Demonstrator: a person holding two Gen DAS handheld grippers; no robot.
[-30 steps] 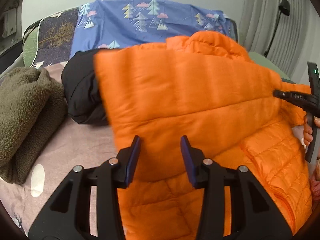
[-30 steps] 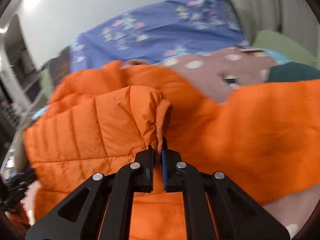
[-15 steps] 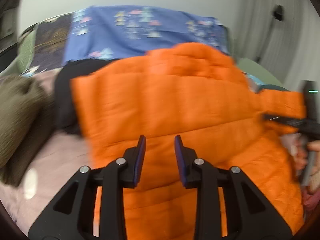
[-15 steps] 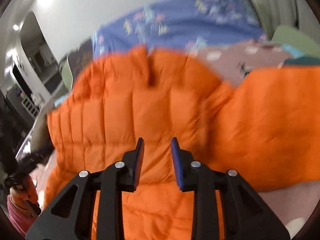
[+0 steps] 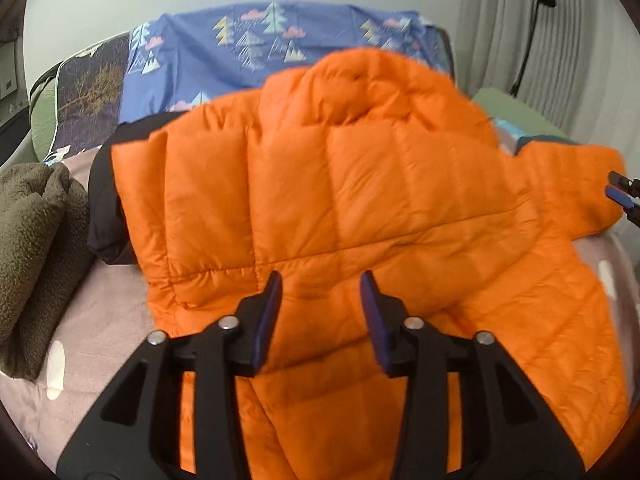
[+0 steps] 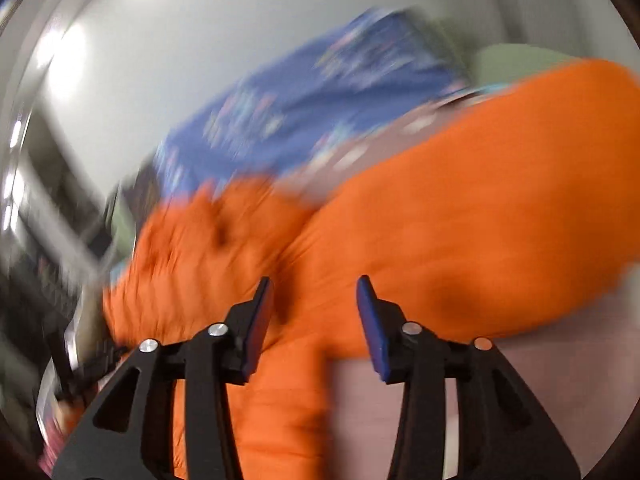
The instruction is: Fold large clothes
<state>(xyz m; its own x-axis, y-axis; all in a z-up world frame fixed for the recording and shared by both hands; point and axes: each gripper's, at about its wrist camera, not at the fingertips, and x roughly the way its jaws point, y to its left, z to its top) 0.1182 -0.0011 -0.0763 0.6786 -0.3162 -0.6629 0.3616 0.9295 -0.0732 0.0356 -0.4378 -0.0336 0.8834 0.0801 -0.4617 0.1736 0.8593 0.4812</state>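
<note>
At the far left of my left-wrist view I see a folded olive fleece (image 5: 28, 248) lying on the mauve bedsheet (image 5: 104, 320). Beside it, left of centre, sits a black garment (image 5: 106, 200). Across the top runs a blue tree-print cover (image 5: 240, 52). A black lamp (image 5: 536, 20) stands against curtains (image 5: 500, 20), upper right.

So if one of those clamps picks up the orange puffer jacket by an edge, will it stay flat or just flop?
The orange puffer jacket will probably flop: it already lies draped and creased. Its puffy quilting suggests it is light for its bulk. The smooth, slightly shiny shell may be slippery.
</note>
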